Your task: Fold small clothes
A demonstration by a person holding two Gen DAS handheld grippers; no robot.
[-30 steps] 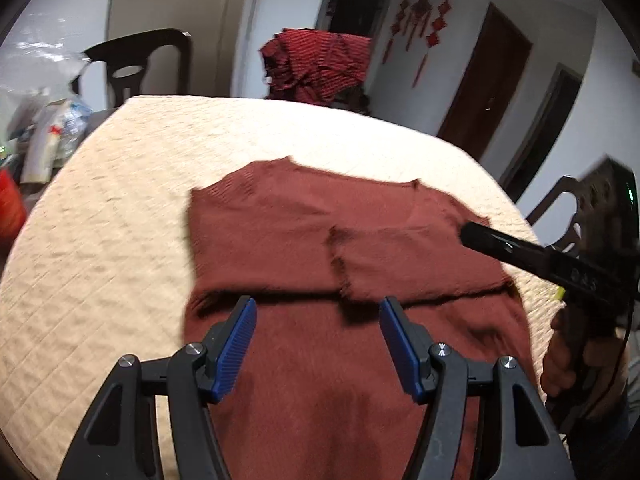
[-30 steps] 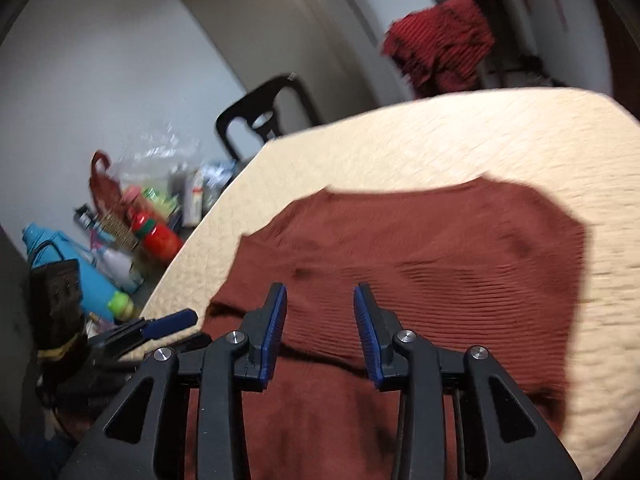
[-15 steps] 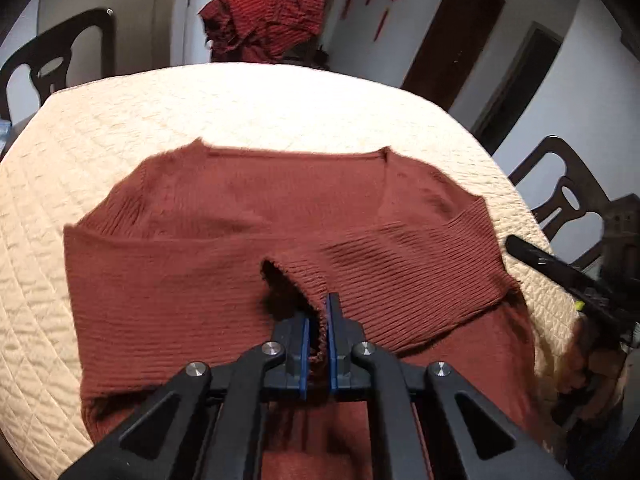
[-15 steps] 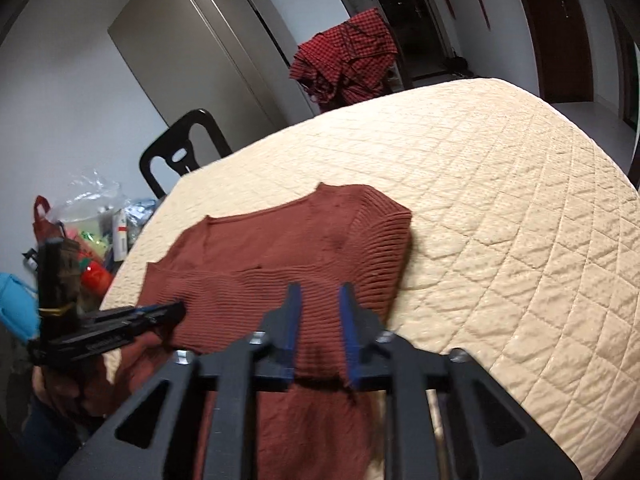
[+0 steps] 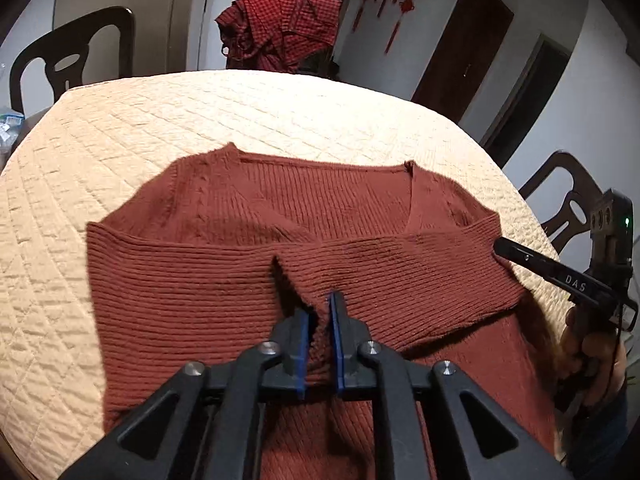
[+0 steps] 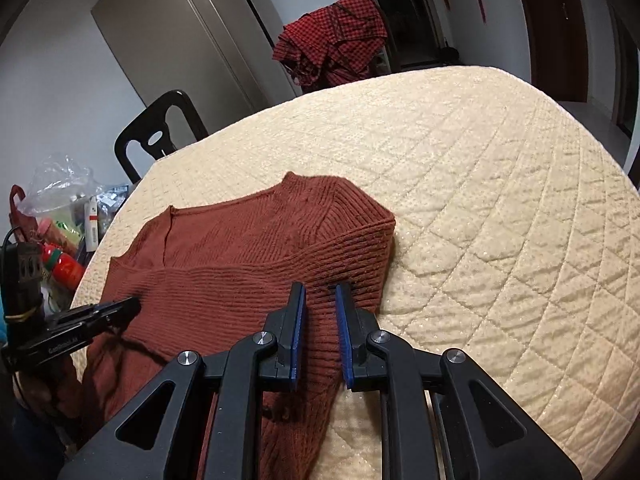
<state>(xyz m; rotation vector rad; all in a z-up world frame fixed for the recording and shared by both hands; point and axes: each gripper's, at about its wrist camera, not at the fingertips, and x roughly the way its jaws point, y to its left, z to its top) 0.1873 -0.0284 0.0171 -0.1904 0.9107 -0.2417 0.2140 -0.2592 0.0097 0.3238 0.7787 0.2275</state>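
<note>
A rust-red ribbed sweater (image 5: 192, 280) lies flat on the cream quilted table cover (image 5: 240, 120), neckline at the far side, with a sleeve folded across its chest. My left gripper (image 5: 319, 316) pinches the knit at that sleeve's cuff end; its jaws are opening slightly, with fabric still between the blue pads. My right gripper (image 6: 321, 304) is shut on the sweater (image 6: 240, 248) near its right side fold. Each gripper shows in the other's view: the right gripper (image 5: 500, 246) at the sweater's right edge, the left gripper (image 6: 132, 304) at the left.
A red checked cloth (image 5: 280, 28) hangs over a chair beyond the table. Dark chairs (image 5: 72, 60) stand around it. Off the table cover's (image 6: 480, 200) left edge sit plastic bags and bottles (image 6: 60, 240). A hand (image 5: 592, 344) grips the right tool.
Both grippers came down onto the sweater and went from open to closed on its knit. The left jaws now stand a touch wider than half a second ago.
</note>
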